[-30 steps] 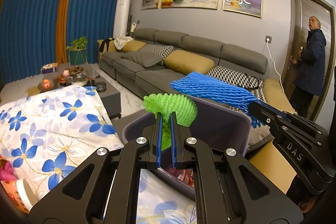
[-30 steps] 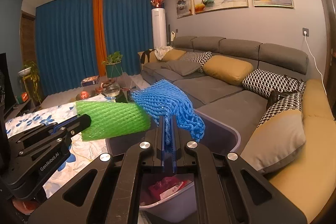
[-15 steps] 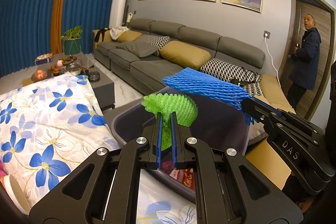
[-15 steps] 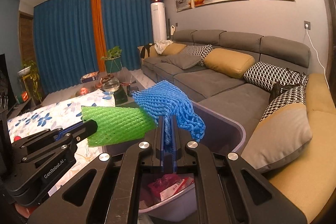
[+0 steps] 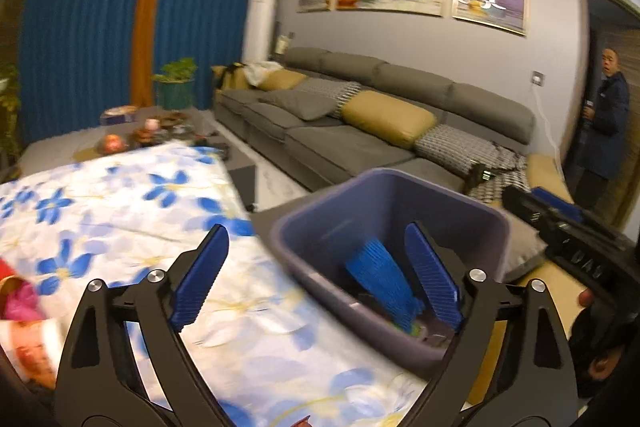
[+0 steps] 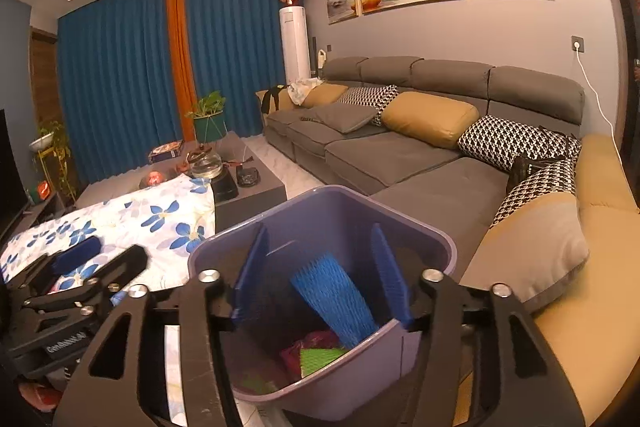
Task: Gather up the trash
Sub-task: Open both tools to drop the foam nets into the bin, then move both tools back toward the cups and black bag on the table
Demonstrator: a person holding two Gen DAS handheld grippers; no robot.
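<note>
While both our grippers stand with jaws spread wide and nothing between the pads, the trash lies inside the purple bin (image 6: 320,211). The blue foam net (image 6: 334,301) leans against the bin's inner wall, its long axis running from the upper rear down toward the near bottom, and a green foam net (image 6: 320,359) lies flat on the bin floor beside some red wrapping (image 6: 308,343). Our right gripper (image 6: 320,269) hangs directly over the bin mouth, so the blue net sits straight below and between its open jaws. Our left gripper (image 5: 320,279) straddles the bin's left rim, one finger over the flowered cloth (image 5: 120,211) and the other over the bin; in its view the picture is blurred by motion, yet the blue net (image 5: 380,283) shows in the bin.

We judge this drop finished. What looks like more litter, a pink and red bundle (image 5: 20,301), lies at the far left edge of the cloth, well apart from the bin and on the left gripper's side. So the left hand is the nearer one for the next pick, and it would need to swing left and down, away from the bin
</note>
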